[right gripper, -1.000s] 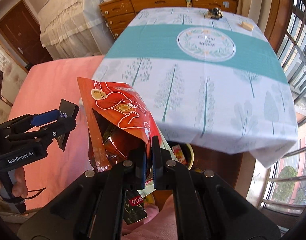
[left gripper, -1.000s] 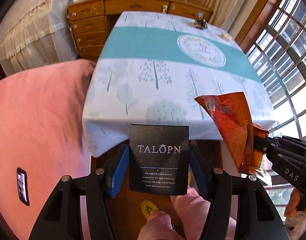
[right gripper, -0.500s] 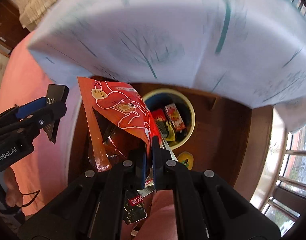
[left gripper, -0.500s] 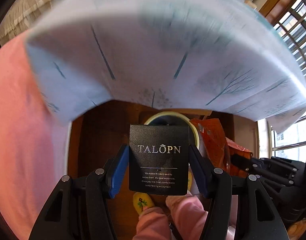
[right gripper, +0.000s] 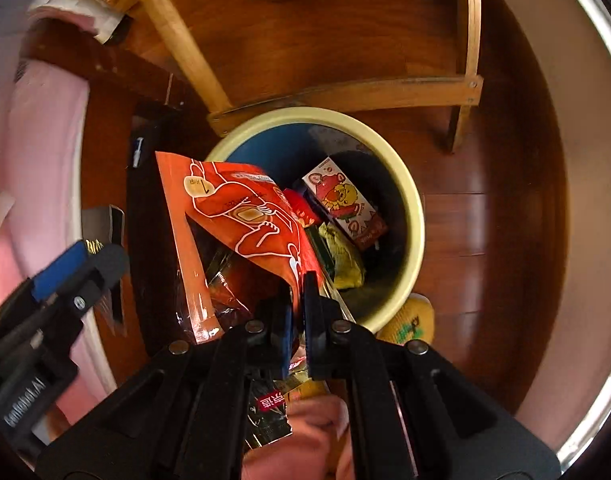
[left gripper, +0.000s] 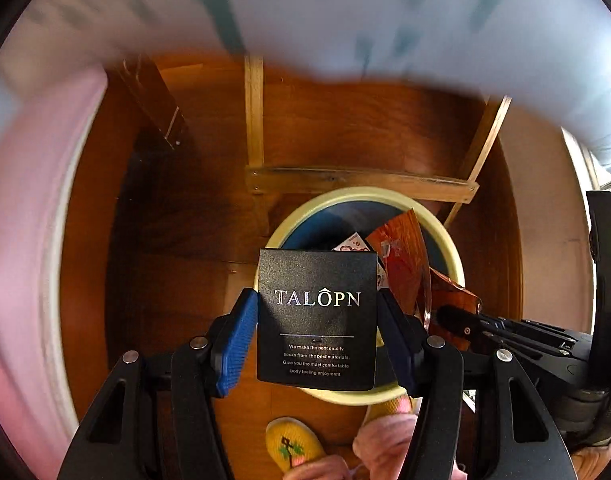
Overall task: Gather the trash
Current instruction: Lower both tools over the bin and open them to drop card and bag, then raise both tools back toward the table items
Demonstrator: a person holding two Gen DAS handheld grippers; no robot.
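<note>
My left gripper (left gripper: 317,320) is shut on a black TALOPN packet (left gripper: 317,316) and holds it upright above the near rim of a round cream bin (left gripper: 451,248) on the floor. My right gripper (right gripper: 298,300) is shut on an orange snack bag (right gripper: 241,224), held over the left rim of the same bin (right gripper: 413,216). The bin holds a small drink carton (right gripper: 343,204) and several wrappers. The orange bag (left gripper: 405,264) and the right gripper also show at right in the left wrist view. The left gripper (right gripper: 77,268) shows at left in the right wrist view.
The bin stands on a wooden floor beside the wooden table legs and crossbar (left gripper: 361,184). The tablecloth edge (left gripper: 345,20) hangs above. A pink bedcover (left gripper: 21,240) is at left. Yellow slippers (left gripper: 293,444) are by the bin's near side.
Both grippers have dropped from table height and tipped down under the tablecloth edge to over the bin, each still holding its piece of trash.
</note>
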